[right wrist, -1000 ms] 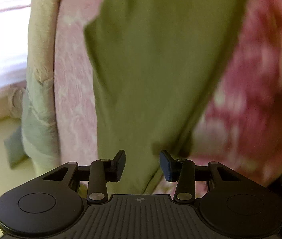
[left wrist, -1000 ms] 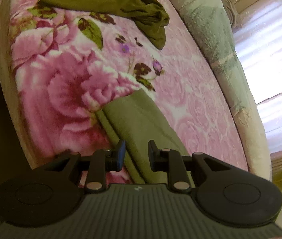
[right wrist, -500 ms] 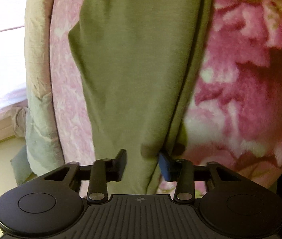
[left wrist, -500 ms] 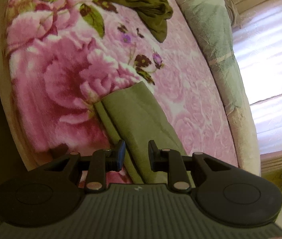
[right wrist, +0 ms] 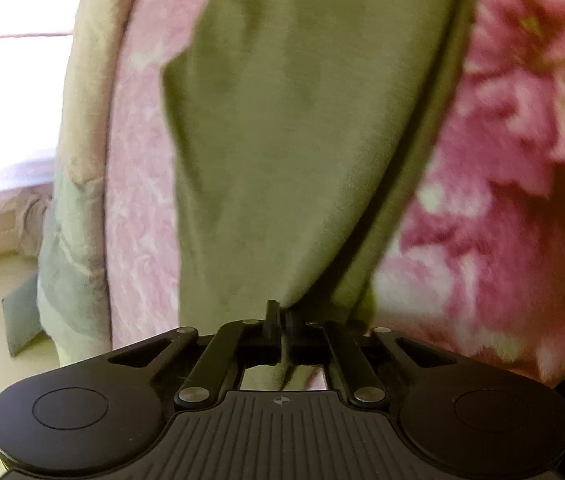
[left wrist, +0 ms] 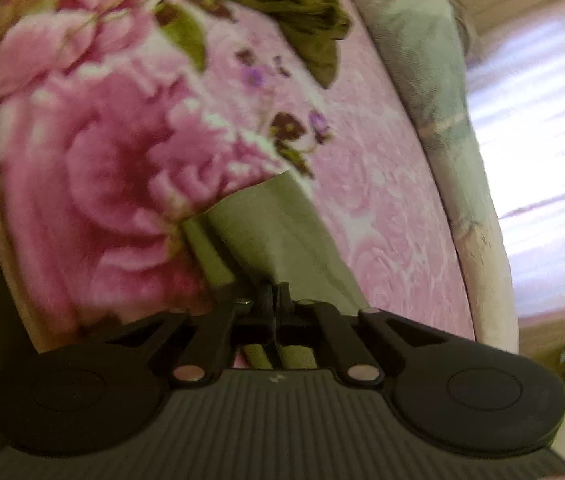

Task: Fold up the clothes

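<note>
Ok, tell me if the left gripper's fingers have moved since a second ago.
Yes. The left gripper has closed: its fingers, apart before, now pinch the green cloth on the floral blanket.

Black tongs [left wrist: 273, 300], ribbed grey housing, round discs, silver pivot screws

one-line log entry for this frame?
step: grasp | left gripper: shut on garment | right gripper: shut on garment | surface: blanket

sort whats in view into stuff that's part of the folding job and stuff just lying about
Part of the job:
- olive garment, both grippers shut on its near edge
- left gripper
- right gripper
- crumpled olive cloth, probably next to fold

Lying about:
- floral blanket
- pale quilt
</note>
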{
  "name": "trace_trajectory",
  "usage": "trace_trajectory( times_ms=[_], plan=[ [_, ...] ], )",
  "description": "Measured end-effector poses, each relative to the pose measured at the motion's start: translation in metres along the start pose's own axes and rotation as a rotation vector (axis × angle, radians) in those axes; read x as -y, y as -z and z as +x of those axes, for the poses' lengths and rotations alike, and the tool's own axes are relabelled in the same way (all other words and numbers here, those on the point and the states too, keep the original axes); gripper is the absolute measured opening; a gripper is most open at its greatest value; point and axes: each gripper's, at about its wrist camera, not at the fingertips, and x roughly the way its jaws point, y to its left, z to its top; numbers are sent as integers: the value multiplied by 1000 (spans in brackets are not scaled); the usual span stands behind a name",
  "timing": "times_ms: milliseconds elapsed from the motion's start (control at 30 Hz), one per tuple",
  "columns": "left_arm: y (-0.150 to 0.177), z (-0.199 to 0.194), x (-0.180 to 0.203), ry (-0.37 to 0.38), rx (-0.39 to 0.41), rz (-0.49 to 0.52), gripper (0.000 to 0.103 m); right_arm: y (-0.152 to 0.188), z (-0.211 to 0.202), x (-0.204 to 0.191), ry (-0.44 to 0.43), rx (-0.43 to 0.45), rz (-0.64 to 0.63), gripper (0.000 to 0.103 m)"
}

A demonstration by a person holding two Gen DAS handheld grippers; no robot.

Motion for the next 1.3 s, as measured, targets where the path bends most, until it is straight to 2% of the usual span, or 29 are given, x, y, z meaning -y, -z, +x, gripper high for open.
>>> trace_trajectory(
  times_ms=[133,267,367,467,500,567,600,667,733,867,900,933,1200,1300],
  plan=[
    [-6,-11,1,-2,11,78,0,4,-19,-6,-17,12,-47,0],
    [-4,-8,2,-40,1,172,0,9,-27,-1,26,-1,-90,0],
    [3,3,3,-89,-1,238,0,12,-14,5,58,-5,-73,0],
    [9,11,4,-139,-5,256,3,17,-3,6,100,-14,-80,1],
    [10,10,6,-154,-2,263,3,18,-3,4,107,-16,-98,4],
    [13,5,12,-177,-5,281,5,20,-9,0,105,-31,-138,30],
    [14,2,15,-191,-8,287,5,20,-14,-1,118,-34,-156,48],
    [17,-3,22,-207,-21,296,5,15,-31,0,133,0,-186,48],
    [25,-7,34,-197,-42,318,5,1,-50,8,121,43,-158,48],
    [44,-1,65,-127,-94,329,5,-44,-99,33,110,217,-64,47],
    [51,3,74,-106,-110,329,5,-54,-107,38,109,246,-52,37],
    [57,9,83,-88,-125,333,5,-63,-113,42,107,273,-40,31],
    [114,53,152,15,-226,405,6,-134,-164,78,93,486,57,32],
    [132,65,169,26,-253,438,6,-154,-171,89,85,484,46,32]
  ],
)
